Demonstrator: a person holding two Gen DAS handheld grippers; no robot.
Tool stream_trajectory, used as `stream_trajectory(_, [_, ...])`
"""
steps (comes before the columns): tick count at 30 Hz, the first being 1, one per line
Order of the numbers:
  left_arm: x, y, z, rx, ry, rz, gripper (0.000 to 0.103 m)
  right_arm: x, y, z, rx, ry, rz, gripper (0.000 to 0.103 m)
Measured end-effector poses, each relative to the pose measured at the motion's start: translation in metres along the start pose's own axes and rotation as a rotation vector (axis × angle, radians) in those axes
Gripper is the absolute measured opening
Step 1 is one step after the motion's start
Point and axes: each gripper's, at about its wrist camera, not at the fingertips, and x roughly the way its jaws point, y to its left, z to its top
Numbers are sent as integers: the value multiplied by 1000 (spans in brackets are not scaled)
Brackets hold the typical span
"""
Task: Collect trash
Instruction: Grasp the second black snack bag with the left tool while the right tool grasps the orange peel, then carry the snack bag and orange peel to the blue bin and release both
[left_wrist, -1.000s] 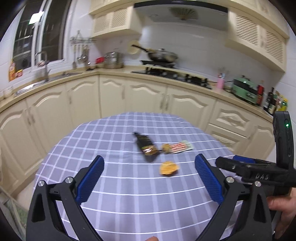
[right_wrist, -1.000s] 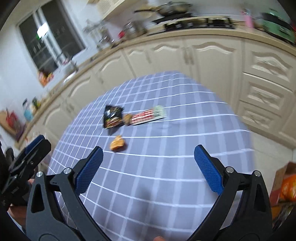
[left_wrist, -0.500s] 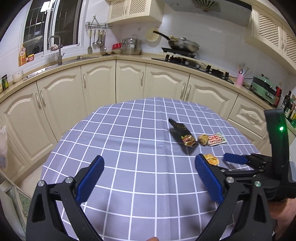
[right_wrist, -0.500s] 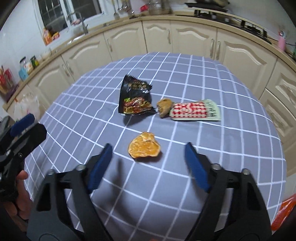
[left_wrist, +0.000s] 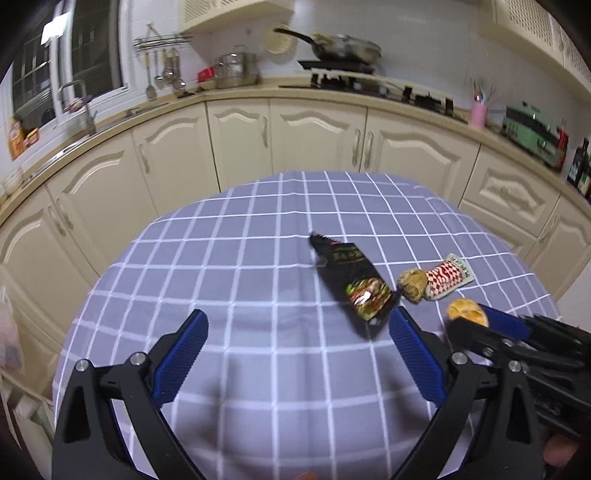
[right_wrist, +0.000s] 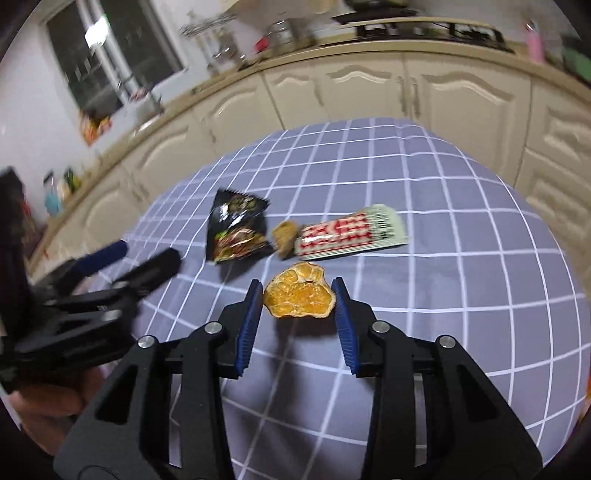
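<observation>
A round table under a grey-blue checked cloth (left_wrist: 236, 266) carries the trash. An orange peel (right_wrist: 299, 299) lies flat between the blue fingertips of my right gripper (right_wrist: 295, 286). Its jaws are closing and stand right at the peel's edges. Beyond it lie a black snack wrapper (right_wrist: 236, 229), a brown crumpled lump (right_wrist: 284, 232) and a red-and-white wrapper (right_wrist: 351, 236). My left gripper (left_wrist: 297, 314) hangs open over bare cloth, with the black wrapper (left_wrist: 354, 284) just past its right finger. In the left wrist view the peel (left_wrist: 465, 314) shows at the right gripper's tip.
Cream kitchen cabinets (left_wrist: 314, 140) curve around behind the table, with a sink under the window at the left and a hob with a pan (left_wrist: 343, 48) at the back. A hand (right_wrist: 48, 410) holds the left gripper at the lower left of the right wrist view.
The right gripper has dropped forward to the orange peel and its jaws have narrowed around it. The left gripper has moved closer to the table, still wide open.
</observation>
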Motion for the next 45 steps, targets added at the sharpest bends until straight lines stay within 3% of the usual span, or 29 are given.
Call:
stream_trajectory(7, [44, -15, 19, 0, 64, -22, 96, -5, -9, 1, 52, -20, -29, 38])
stream_trajectory(9, [54, -17, 21, -8, 102, -76, 76, -9, -13, -1, 58, -22, -27, 38])
stream_trajectory(11, [56, -17, 22, -19, 104, -96, 42, -11, -14, -2, 60, -24, -30, 38])
stream_trajectory(12, [55, -17, 23, -15, 101, -109, 30, -11, -14, -2, 60, -25, -31, 38])
stream_trajectory(15, [53, -17, 20, -19, 99, -141, 23, -14, -14, -2, 55, -46, -34, 38])
stream_trajectory(20, [29, -9, 0, -25, 78, -157, 20, -30, -3, -7, 17, -69, -39, 38])
stream_trajectory(30, [-64, 6, -41, -78, -65, -192, 20, -93, 19, -26, -50, -138, -64, 38])
stream_trajectory(36, [-116, -15, -54, -60, -148, -236, 20, -137, 18, -35, -56, -186, -59, 38])
stream_trajectory(45, [-158, -64, -62, -6, -210, -302, 20, -205, -1, -41, -45, -275, -71, 38])
